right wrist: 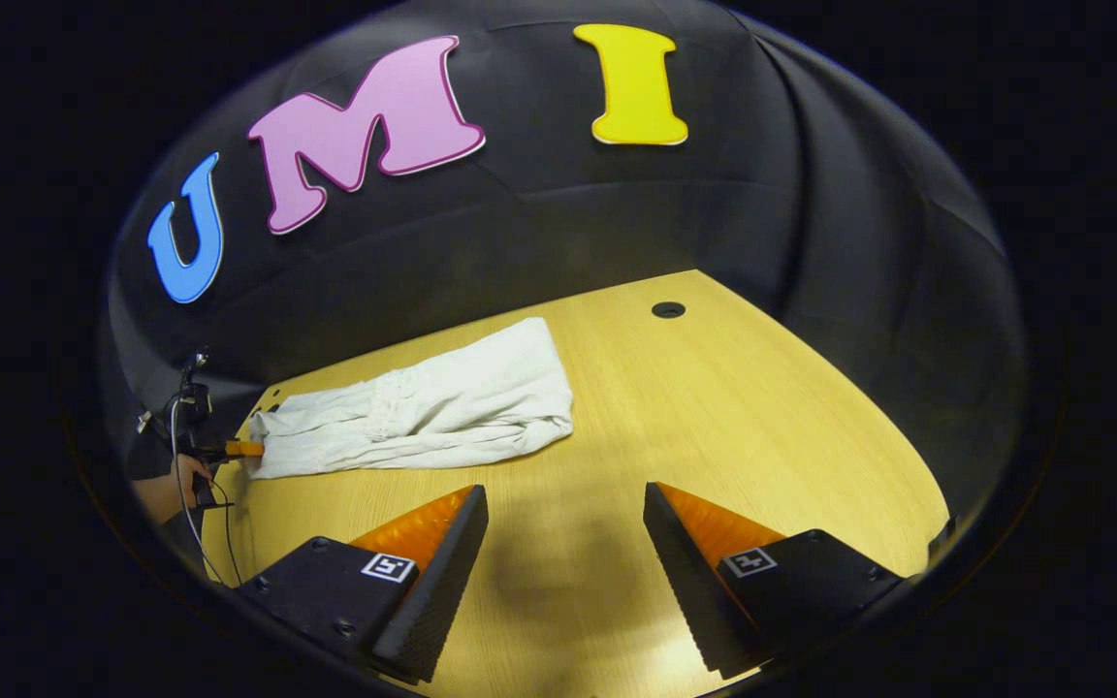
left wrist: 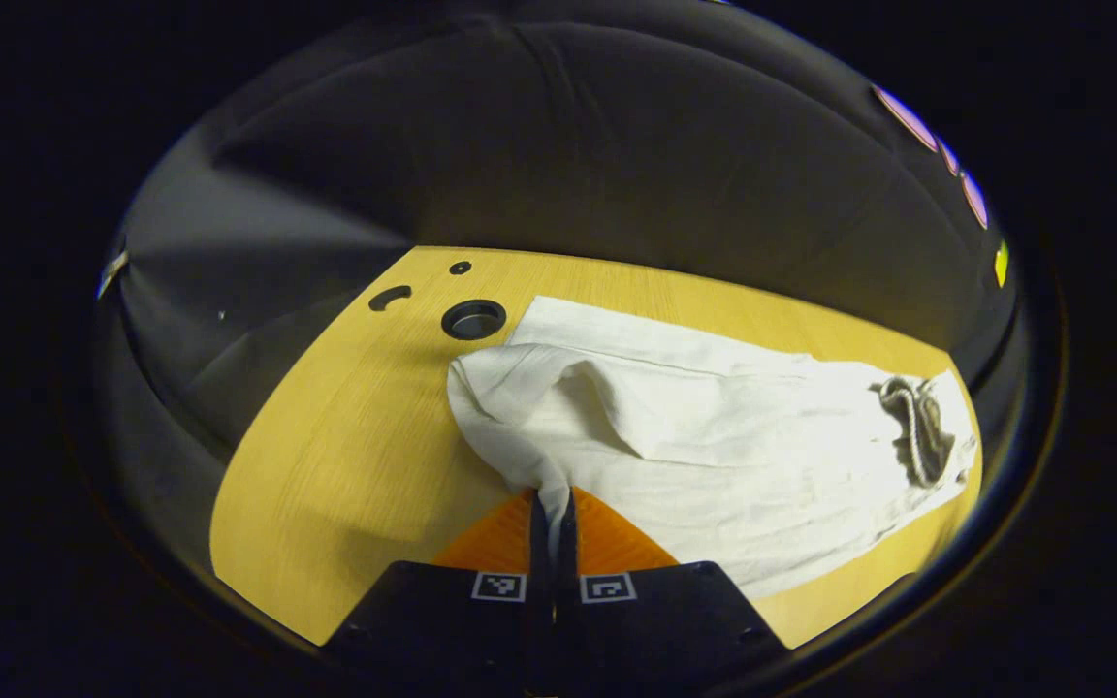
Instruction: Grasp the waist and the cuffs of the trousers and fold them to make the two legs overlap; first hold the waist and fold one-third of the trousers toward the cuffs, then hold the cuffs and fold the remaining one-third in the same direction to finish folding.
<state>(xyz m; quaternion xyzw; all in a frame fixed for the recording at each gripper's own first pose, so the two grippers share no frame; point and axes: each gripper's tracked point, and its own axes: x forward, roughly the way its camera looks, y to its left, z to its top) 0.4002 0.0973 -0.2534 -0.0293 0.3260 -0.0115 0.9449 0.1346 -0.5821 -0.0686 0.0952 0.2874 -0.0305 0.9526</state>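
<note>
Meanwhile, the left gripper (left wrist: 551, 509) pinches one end of the white trousers (left wrist: 714, 446) lying on the wooden table (left wrist: 345, 465); the right gripper (right wrist: 566, 543) hovers wide apart, holding nothing. Good folding likely needs 2 grips, lifted evenly, edges matched.

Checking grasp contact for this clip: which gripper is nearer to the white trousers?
Left. The left gripper is shut on an edge of the white trousers. The right gripper is open over bare table, apart from the trousers, which lie farther off.
</note>
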